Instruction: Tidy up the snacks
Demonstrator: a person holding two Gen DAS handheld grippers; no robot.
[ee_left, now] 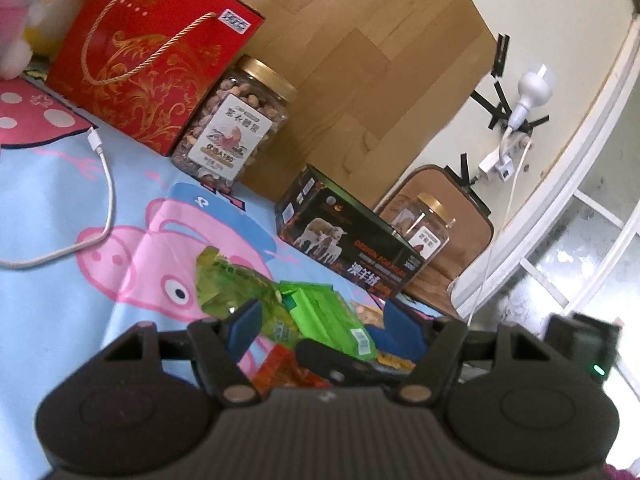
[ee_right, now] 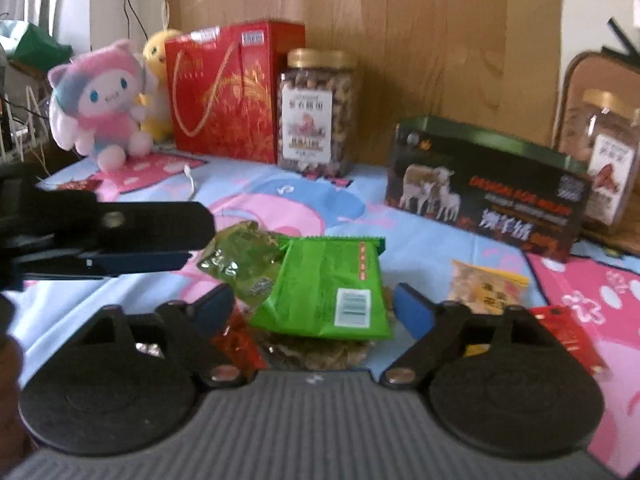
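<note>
A bright green snack packet (ee_right: 326,292) lies on a pile of small packets on the pig-print cloth; it also shows in the left wrist view (ee_left: 328,320). A crinkled olive-green packet (ee_right: 244,258) lies at its left, also seen in the left wrist view (ee_left: 232,284). My right gripper (ee_right: 314,306) is open, its fingers on either side of the bright green packet. My left gripper (ee_left: 320,320) is open over the same pile; its fingers (ee_right: 148,226) reach in from the left in the right wrist view. A yellow packet (ee_right: 486,286) and a red packet (ee_right: 568,332) lie to the right.
Along the wooden headboard stand a red gift box (ee_right: 230,90), a nut jar with a gold lid (ee_right: 318,114), a dark box with sheep pictures (ee_right: 486,190) and a second jar (ee_right: 608,160). Plush toys (ee_right: 100,102) sit at the left. A white cable (ee_left: 104,184) lies on the cloth.
</note>
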